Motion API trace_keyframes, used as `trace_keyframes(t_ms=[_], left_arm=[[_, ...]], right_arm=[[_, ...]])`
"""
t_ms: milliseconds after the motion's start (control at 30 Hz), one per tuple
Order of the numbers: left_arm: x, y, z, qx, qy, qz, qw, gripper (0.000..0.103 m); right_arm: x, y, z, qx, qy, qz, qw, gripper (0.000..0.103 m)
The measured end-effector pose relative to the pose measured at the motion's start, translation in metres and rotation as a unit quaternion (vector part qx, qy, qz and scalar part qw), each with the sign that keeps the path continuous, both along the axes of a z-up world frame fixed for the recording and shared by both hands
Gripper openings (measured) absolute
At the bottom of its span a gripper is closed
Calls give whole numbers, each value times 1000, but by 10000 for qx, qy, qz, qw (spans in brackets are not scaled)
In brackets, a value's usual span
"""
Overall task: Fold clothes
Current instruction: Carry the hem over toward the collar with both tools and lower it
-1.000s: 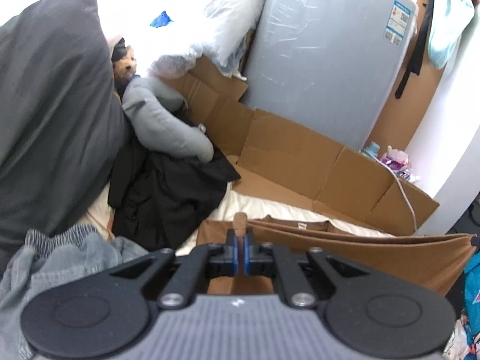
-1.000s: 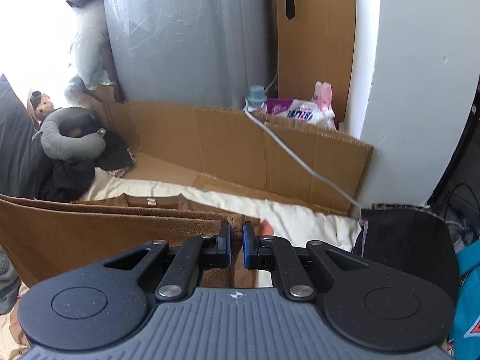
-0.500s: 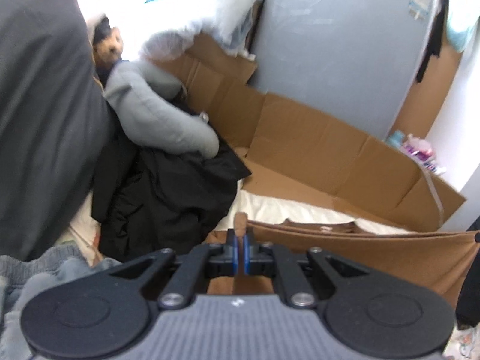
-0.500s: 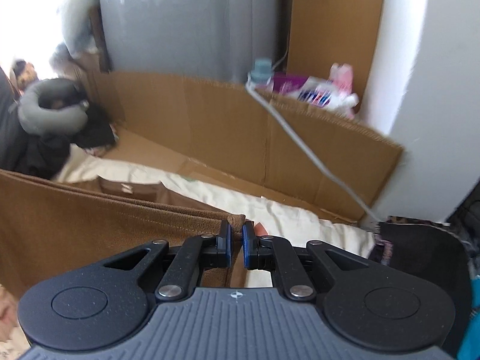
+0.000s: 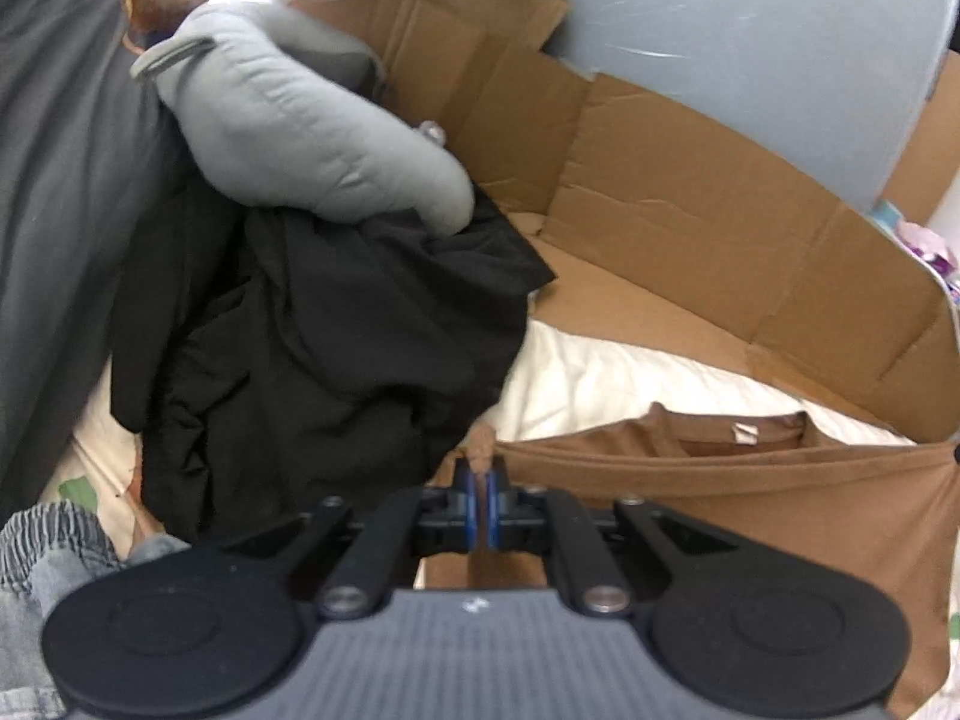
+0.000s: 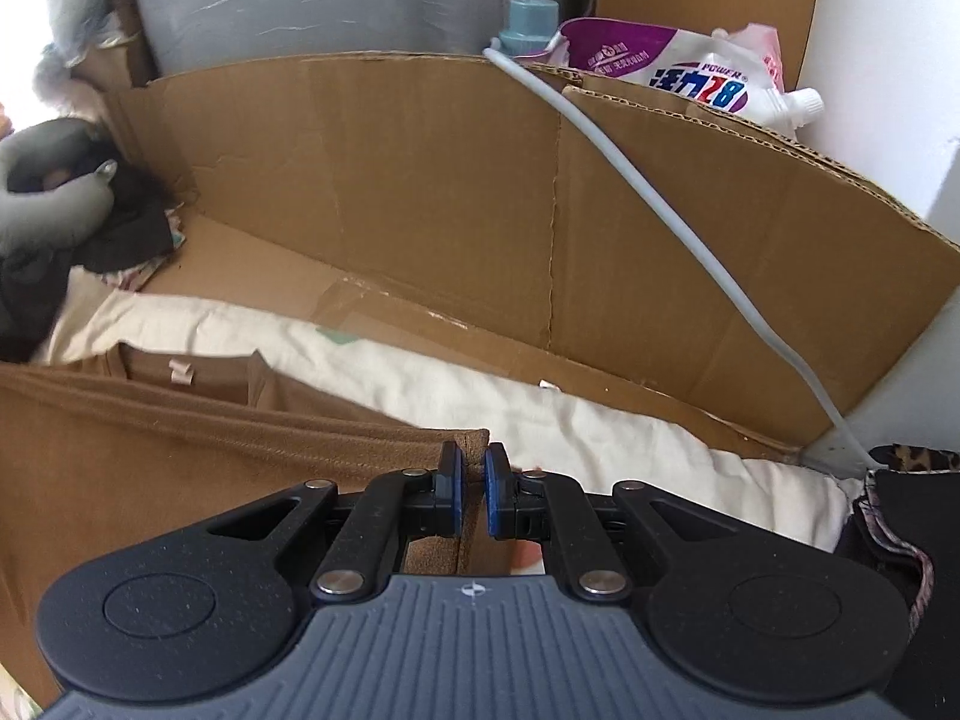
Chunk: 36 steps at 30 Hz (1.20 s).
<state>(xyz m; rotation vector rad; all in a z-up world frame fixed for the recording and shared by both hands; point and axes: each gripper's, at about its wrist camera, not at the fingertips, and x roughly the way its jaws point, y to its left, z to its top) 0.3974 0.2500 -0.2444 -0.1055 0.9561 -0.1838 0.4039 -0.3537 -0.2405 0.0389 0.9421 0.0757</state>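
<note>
A brown shirt point(image 5: 750, 498) is stretched between my two grippers over the cream bedsheet point(image 5: 600, 378). Its lifted edge is folded toward the collar with a pale tag point(image 5: 744, 432), which lies flat on the sheet. My left gripper point(image 5: 480, 480) is shut on the shirt's left corner, and a nub of fabric sticks out past the blue pads. In the right wrist view the shirt point(image 6: 180, 456) runs off to the left, and my right gripper point(image 6: 471, 480) is shut on its right corner just above the sheet point(image 6: 600, 420).
A black garment pile point(image 5: 330, 330) lies left of the shirt under a grey neck pillow point(image 5: 300, 132), beside a dark pillow point(image 5: 54, 150). Grey denim point(image 5: 48, 546) sits at the near left. A cardboard wall point(image 6: 480, 210) lines the far side, with a white cable point(image 6: 690, 228) and detergent pouch point(image 6: 690, 72).
Both grippers have moved forward and lower toward the cardboard wall, carrying the shirt's held edge closer to the collar. Both stay shut on the fabric.
</note>
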Motion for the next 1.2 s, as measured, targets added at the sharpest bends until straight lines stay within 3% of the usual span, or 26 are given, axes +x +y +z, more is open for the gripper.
trace_keyframes(t_ms=[200, 400, 767, 1200], left_arm=[[26, -5, -3, 89, 99, 3, 9999, 4], [45, -13, -16, 183, 191, 43, 9996, 4], [69, -24, -32, 376, 193, -35, 9991, 4], [83, -31, -31, 373, 50, 13, 9993, 4]], right_arm=[[34, -7, -4, 75, 282, -10, 9996, 6], [59, -11, -29, 82, 530, -80, 9985, 6], [85, -8, -46, -100, 555, -34, 9984, 3], [102, 0, -53, -228, 464, -234, 9984, 3]])
